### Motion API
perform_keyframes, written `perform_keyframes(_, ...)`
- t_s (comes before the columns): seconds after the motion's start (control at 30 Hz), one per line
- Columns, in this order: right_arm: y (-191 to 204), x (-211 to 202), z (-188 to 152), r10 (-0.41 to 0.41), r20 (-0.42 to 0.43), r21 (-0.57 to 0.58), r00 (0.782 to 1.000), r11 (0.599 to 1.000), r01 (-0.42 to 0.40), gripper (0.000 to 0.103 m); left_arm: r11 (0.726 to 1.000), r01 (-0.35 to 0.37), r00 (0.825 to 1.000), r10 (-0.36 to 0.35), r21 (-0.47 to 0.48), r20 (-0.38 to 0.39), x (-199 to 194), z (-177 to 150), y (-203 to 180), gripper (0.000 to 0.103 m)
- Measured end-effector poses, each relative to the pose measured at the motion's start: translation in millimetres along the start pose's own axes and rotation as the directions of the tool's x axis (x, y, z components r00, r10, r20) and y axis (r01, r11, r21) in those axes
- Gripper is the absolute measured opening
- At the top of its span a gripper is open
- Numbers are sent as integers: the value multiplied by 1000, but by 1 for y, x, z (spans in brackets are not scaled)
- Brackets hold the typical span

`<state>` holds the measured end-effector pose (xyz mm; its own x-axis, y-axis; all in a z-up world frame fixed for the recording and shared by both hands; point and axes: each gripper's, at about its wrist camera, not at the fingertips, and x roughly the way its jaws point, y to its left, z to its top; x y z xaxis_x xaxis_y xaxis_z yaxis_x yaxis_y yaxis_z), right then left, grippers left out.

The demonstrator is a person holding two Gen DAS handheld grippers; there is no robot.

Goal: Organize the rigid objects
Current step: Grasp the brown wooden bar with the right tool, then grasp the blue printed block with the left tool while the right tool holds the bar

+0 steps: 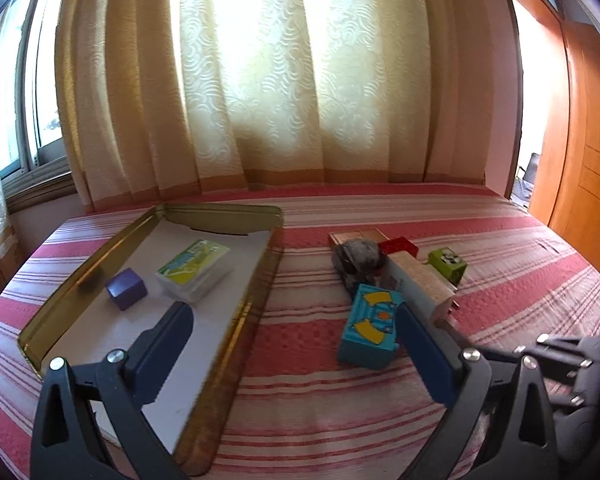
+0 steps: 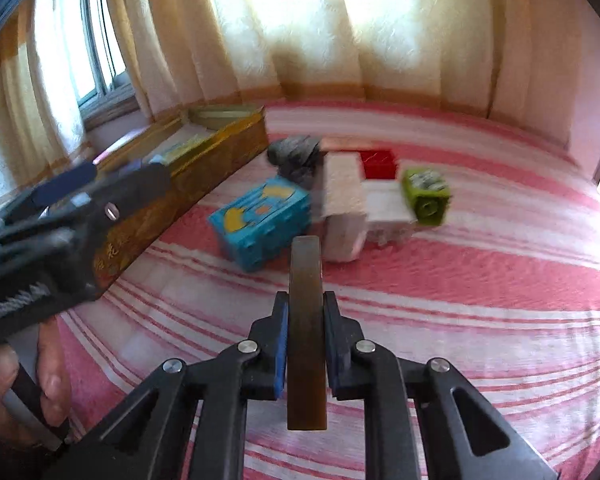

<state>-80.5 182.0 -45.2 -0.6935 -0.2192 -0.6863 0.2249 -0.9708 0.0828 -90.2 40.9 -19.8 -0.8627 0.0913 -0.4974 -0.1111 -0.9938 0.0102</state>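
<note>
Tools: right tool [image 2: 306,344] clamped on thin brown slab [image 2: 306,320] | left tool [image 1: 296,316] spread apart, empty

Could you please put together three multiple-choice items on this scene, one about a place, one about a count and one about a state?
1. Where is the purple cube?
A. inside the gold tin tray
B. on the striped bedspread beside the blue box
C. on top of the green box

2. How many things lie inside the tray?
A. none
B. two
C. four

3. What state is the right gripper in?
A. wide open and empty
B. shut on nothing
C. shut on a thin brown slab

Answers:
1. A, the cube sits on the tray's pale floor within its gold rim.
2. B, only the cube and a card pack show in it.
3. C, both blue pads press the slab's flat sides in the right wrist view.
</note>
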Motion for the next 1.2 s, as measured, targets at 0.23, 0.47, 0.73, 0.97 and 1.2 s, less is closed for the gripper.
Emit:
perform_keyframes(0.23,-33,-27,14,-72,121,54,990,996,66,17,998,23,999,-22,53,-29,14,2,-26,102)
perform_keyframes(0.47,-58,-28,36,-144,193,88,971,988,129,17,993,73,993,-63,95,-104,38,5,-44,95)
perform_keyframes(0.73,-56,-17,46,-163,239,88,957,985,145,17,985,100,975,-68,143,-213,61,4,-54,81)
perform_keyframes(0.97,-52,-9,45,-155,245,76,957,987,141,17,986,117,953,-77,119,-295,81,5,-51,67)
perform_keyframes(1.2,-54,-9,44,-153,253,78,955,987,137,17,982,148,950,-107,120,-294,78,4,-54,41)
